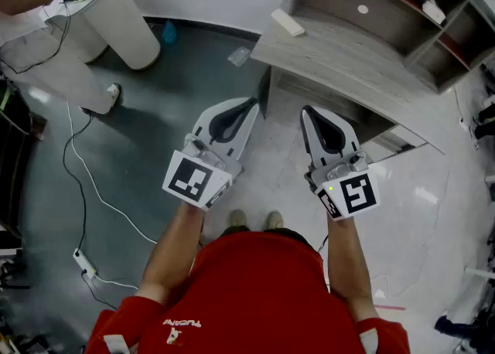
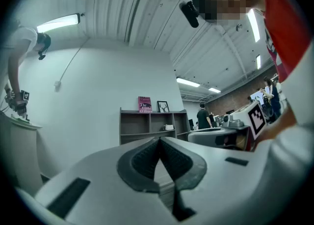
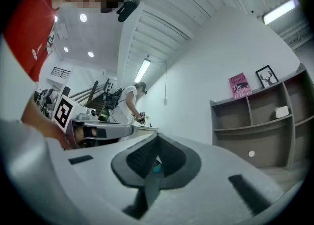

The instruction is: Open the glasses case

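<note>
The jaws of the left gripper (image 2: 158, 143) are pressed together, dark pad against dark pad, and nothing is between them. The jaws of the right gripper (image 3: 156, 143) are together in the same way and also carry nothing. In the head view the left gripper (image 1: 249, 105) and the right gripper (image 1: 309, 114) are held side by side in front of my operator's body, close to level. They are near each other but not touching, and under them is only the floor (image 1: 155, 136). I judge this to be a waiting posture: the hands are ready but not committed to anything.

Ahead of both jaws, and well apart from them, stands the counter (image 1: 348, 66). On its corner nearest the jaws lies a pale oblong box, which I take to be the glasses case (image 1: 288, 22). It lies flat and seems closed, though it is too small for me to see a hinge or a seam. At this corner it can be reached from the open floor side.

Behind the counter rises a shelf unit (image 1: 402, 5). The task is not yet begun. I think one gripper must hold the base down while the other lifts the lid.
</note>
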Tool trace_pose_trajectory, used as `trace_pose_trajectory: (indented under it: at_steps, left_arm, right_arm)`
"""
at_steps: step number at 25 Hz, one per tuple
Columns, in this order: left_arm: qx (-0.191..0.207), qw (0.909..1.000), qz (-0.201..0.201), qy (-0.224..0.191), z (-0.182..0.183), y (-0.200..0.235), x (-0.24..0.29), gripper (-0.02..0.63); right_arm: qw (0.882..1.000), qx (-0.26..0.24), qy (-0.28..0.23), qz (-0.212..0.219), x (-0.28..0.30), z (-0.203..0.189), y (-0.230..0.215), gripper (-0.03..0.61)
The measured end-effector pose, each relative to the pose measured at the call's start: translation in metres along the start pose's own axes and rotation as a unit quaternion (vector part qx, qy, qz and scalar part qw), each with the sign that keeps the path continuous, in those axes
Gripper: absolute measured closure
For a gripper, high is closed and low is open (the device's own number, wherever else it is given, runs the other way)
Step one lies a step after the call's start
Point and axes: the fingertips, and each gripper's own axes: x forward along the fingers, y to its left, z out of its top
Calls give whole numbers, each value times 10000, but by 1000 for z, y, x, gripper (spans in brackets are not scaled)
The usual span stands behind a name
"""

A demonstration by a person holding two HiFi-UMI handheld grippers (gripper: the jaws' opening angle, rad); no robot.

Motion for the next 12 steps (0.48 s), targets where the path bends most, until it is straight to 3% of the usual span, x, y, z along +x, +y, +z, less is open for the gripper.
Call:
trace_pose_trajectory:
  at_steps: [12]
  left_arm:
    - [65, 9999, 129, 26, -1, -6, 12, 604]
  right_arm:
    - [9999, 65, -101, 67, -9, 0, -14, 574]
